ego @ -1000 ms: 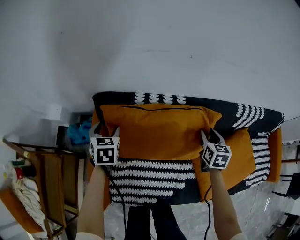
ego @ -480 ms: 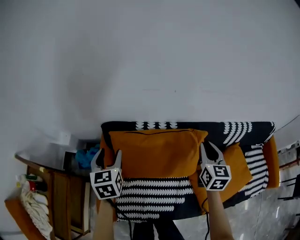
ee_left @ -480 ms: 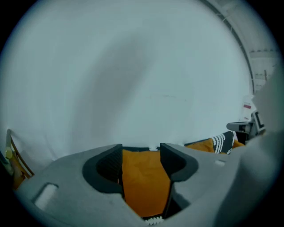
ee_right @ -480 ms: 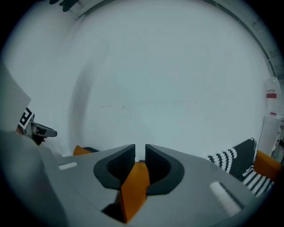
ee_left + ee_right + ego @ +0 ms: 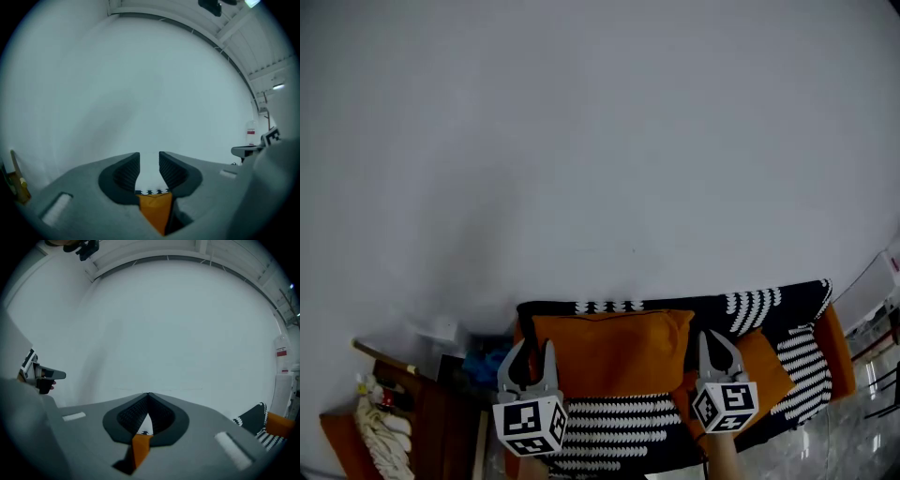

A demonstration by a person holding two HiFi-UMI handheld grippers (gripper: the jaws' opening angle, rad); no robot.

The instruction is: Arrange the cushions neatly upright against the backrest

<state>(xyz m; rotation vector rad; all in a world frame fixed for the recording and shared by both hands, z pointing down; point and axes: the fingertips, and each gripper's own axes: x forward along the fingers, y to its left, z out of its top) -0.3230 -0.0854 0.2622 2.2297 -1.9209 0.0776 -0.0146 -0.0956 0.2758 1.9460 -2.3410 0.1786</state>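
At 6 o'clock in the head view, the big orange cushion point(image 5: 614, 349) already stands against the sofa backrest point(image 5: 750, 305), so that step looks done; next you likely need the smaller cushion point(image 5: 766, 361) at its 3 o'clock set upright. You hold both tongs about level before the sofa: the left gripper point(image 5: 532, 347), jaws just closing, stands part-open and empty, the right gripper point(image 5: 715, 345) closed on nothing.

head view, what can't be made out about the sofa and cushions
- black-and-white patterned sofa: seat front cut off by head view's bottom edge
- smaller orange fabric cushion: head view, left part behind shut right gripper
- dark wooden side table: head view, contents too small
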